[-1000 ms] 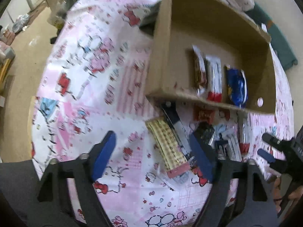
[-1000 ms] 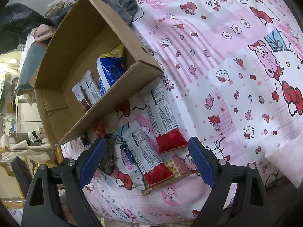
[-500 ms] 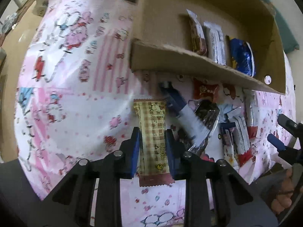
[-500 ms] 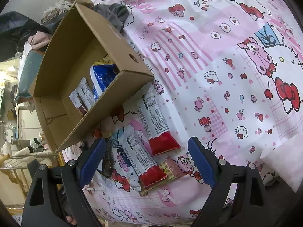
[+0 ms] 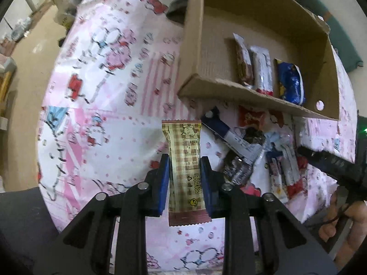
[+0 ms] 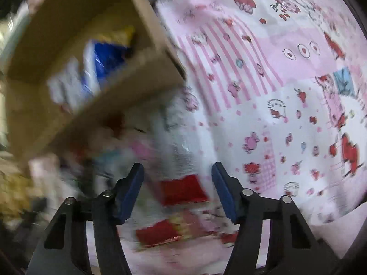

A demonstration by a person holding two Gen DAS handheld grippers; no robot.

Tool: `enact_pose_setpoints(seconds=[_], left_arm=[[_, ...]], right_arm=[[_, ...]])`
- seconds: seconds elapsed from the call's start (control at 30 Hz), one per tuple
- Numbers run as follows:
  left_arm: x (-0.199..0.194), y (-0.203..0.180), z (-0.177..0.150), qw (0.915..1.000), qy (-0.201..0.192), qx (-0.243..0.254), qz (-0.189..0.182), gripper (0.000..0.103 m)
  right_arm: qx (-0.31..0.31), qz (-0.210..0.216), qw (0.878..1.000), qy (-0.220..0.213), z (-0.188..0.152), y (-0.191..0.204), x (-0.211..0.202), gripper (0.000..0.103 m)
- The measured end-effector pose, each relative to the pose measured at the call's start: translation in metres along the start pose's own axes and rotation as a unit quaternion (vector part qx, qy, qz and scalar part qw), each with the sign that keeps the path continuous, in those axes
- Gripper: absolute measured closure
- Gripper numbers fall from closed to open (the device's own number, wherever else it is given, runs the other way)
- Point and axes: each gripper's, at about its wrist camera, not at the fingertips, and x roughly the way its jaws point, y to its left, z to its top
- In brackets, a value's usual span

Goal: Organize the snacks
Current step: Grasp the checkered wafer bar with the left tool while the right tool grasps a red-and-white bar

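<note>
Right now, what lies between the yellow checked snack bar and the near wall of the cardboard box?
Only bare pink bedsheet lies between the snack bar and the box wall, shown in the left wrist view.

Both wrist views look steeply down, close — sharing the cardboard box (image 5: 240, 96).

A pink-and-white cartoon bedsheet (image 5: 110, 105) spreads ahead of the jaws and to both sides of them. Far left of the jaws lies a bare tan floor (image 5: 27, 73) — clutter along its top edge, too blurred to name. Ahead and right, a dark green cushion (image 5: 344, 43) shows past the sheet.
</note>
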Motion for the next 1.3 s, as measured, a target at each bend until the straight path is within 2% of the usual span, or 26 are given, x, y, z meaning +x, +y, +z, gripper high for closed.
enact_pose_setpoints(seconds=[0.03, 0.07, 0.13, 0.2, 0.4, 0.57, 0.87, 1.07, 1.3], left_arm=[[0.000, -0.002, 0.000, 1.0000, -0.002, 0.002, 0.004, 0.081], [0.000, -0.001, 0.000, 1.0000, -0.001, 0.002, 0.004, 0.081], [-0.001, 0.002, 0.000, 1.0000, -0.003, -0.002, 0.003, 0.081], [-0.004, 0.003, 0.000, 1.0000, -0.008, -0.001, 0.005, 0.081], [-0.009, 0.009, -0.002, 0.9998, -0.017, -0.006, 0.010, 0.081], [-0.011, 0.005, -0.005, 0.9994, -0.026, 0.002, 0.023, 0.081], [-0.018, 0.009, -0.013, 0.9981, -0.045, -0.002, 0.041, 0.081], [-0.039, 0.003, -0.027, 0.9959, -0.083, 0.009, 0.035, 0.081], [-0.072, -0.004, -0.019, 0.9911, -0.132, 0.007, 0.021, 0.081]], right_arm=[[-0.005, -0.010, 1.000, -0.003, 0.000, 0.003, -0.001, 0.058], [-0.012, -0.014, 1.000, -0.010, -0.001, 0.006, -0.005, 0.070], [-0.020, 0.010, 0.999, -0.028, -0.004, 0.011, -0.016, 0.071], [-0.034, 0.012, 0.999, -0.039, -0.009, 0.016, -0.024, 0.071], [-0.040, 0.063, 0.996, -0.054, -0.025, 0.022, -0.046, 0.071], [-0.044, 0.104, 0.992, -0.054, -0.044, 0.017, -0.058, 0.071], [-0.060, 0.146, 0.985, -0.065, -0.072, 0.031, -0.061, 0.071], [-0.077, 0.197, 0.973, -0.097, -0.081, 0.046, -0.076, 0.071], [-0.085, 0.272, 0.942, -0.174, -0.079, 0.049, -0.114, 0.071]])
